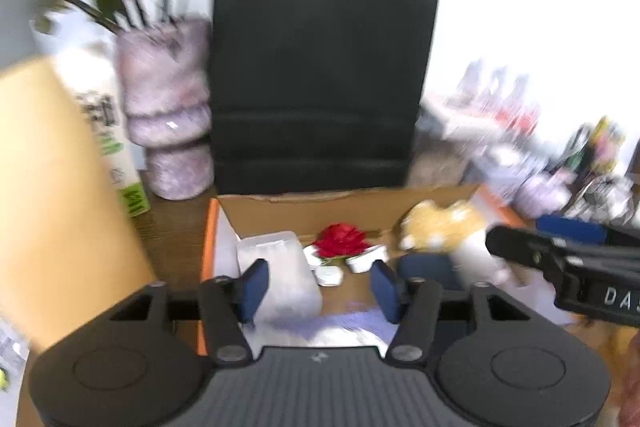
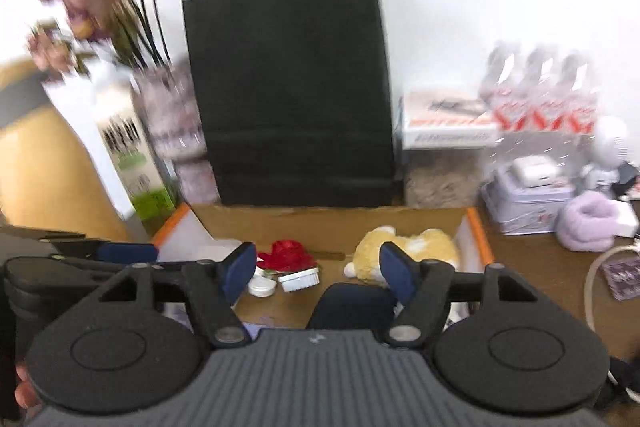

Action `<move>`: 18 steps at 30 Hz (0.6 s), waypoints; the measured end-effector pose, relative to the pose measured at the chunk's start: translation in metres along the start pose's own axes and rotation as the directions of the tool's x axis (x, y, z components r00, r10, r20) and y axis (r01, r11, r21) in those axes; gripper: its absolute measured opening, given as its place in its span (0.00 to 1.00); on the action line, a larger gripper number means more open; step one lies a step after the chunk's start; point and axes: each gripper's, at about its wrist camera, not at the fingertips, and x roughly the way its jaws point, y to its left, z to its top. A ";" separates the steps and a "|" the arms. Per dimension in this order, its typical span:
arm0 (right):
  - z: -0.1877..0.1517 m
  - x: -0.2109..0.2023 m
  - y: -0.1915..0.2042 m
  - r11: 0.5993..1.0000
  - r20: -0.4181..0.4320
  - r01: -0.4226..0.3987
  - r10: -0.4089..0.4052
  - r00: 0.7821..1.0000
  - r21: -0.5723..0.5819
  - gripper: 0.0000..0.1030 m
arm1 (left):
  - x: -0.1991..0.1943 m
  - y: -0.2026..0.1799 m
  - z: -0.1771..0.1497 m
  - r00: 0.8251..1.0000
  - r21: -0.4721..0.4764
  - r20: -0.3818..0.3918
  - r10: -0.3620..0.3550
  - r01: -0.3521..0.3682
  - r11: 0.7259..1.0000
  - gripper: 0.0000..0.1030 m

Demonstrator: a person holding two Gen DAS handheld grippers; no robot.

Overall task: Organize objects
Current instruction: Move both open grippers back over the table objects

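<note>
1. Grippers: the left gripper (image 1: 320,285) sits at the bottom centre of the left wrist view, jaws spread, nothing between its blue pads (image 1: 256,289). The right gripper (image 2: 318,273) fills the bottom of the right wrist view, likewise spread and gripping nothing.
2. Box (image 1: 304,209): a shallow cardboard box with orange edges lies in the lower middle of both views, just beyond both sets of fingers.
3. Inside the box, a red rose (image 1: 340,241) lies near the centre, touching a small white piece (image 1: 366,261) at its lower right; a white case (image 1: 330,275) lies just below it.
4. A clear tub (image 1: 280,273) sits left of the rose in the left wrist view, just behind the left pad.
5. A yellow plush (image 2: 404,253) lies at the right side of the box, partly behind the right pad of the right gripper.
6. A dark blue thing (image 2: 352,305) shows low in the right wrist view, between the fingers; its kind cannot be told.
7. Behind the box a black bag (image 2: 292,83) stands upright in the centre.
8. A purple vase (image 1: 168,107) with flowers stands left of the bag, beside a white carton (image 1: 108,131).
9. At right in the right wrist view, a lilac tin (image 2: 524,205) and a lilac roll (image 2: 586,221) sit on the table (image 2: 532,267).
</note>
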 end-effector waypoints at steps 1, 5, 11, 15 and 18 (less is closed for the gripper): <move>-0.006 -0.021 -0.001 1.000 0.027 -0.004 0.003 1.000 0.015 0.75 | -0.025 0.001 -0.011 0.999 -0.015 0.039 -0.021 0.022 1.000 0.64; -0.057 -0.106 0.006 0.998 0.120 -0.009 0.002 0.993 0.060 0.90 | -0.103 0.002 -0.073 0.990 -0.053 0.119 -0.074 0.081 0.995 0.73; -0.177 -0.202 0.027 0.999 0.069 0.017 -0.020 0.997 0.046 0.93 | -0.186 -0.024 -0.186 0.995 -0.006 0.096 0.034 -0.033 0.999 0.79; -0.222 -0.242 0.039 0.998 -0.015 -0.010 0.009 1.000 -0.057 0.97 | -0.210 -0.037 -0.239 0.990 0.005 0.024 0.143 -0.143 0.990 0.81; -0.234 -0.269 0.049 0.991 -0.001 -0.028 0.028 1.000 -0.128 0.99 | -0.222 -0.038 -0.251 0.985 -0.003 -0.035 0.170 -0.170 0.985 0.81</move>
